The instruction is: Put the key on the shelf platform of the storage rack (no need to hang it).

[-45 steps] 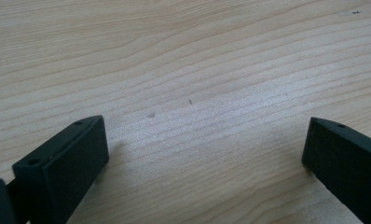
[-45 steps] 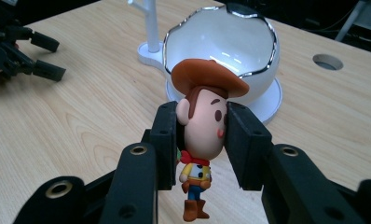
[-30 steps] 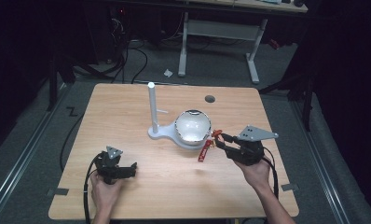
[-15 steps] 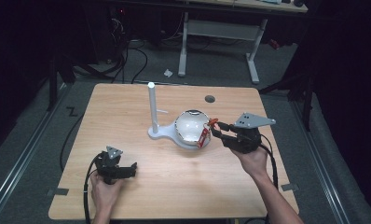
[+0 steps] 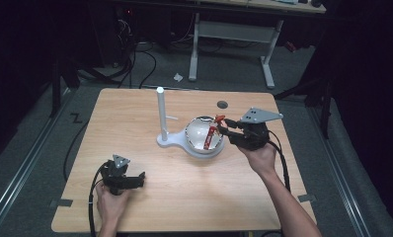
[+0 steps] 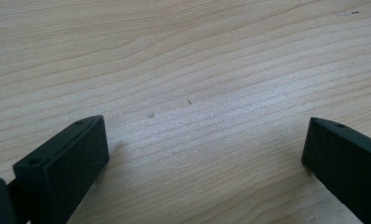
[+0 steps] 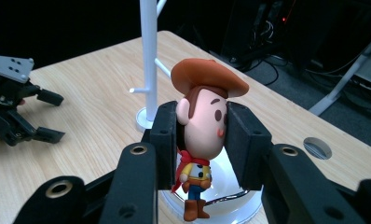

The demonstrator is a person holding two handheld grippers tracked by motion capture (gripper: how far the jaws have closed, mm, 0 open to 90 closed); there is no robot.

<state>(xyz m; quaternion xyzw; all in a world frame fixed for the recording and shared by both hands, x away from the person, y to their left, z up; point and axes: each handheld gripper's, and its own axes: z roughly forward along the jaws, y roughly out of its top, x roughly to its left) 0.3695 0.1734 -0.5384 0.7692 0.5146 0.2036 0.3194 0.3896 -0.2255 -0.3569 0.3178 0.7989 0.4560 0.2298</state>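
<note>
A cowboy figurine (image 7: 207, 128) with a brown hat, red scarf and brown boots is clamped by its head in my right gripper (image 7: 203, 140). It hangs upright just above a white bowl (image 7: 242, 205). In the high view, the right gripper (image 5: 224, 127) holds the figurine (image 5: 212, 134) over the bowl (image 5: 198, 129) near the table's middle. My left gripper (image 5: 138, 179) rests low at the front left, held in a hand. Its jaws (image 6: 202, 126) stand wide open over bare wood with nothing between them.
A white stand with a tall pole (image 5: 161, 111) and a small side peg rises just left of the bowl, its base (image 5: 166, 141) touching the bowl's side. A round cable hole (image 5: 222, 104) lies in the tabletop (image 5: 184, 197) behind the bowl.
My right gripper has carried the figurine leftwards and up, from beside the bowl's right edge to over the bowl. The left gripper has stayed still.
</note>
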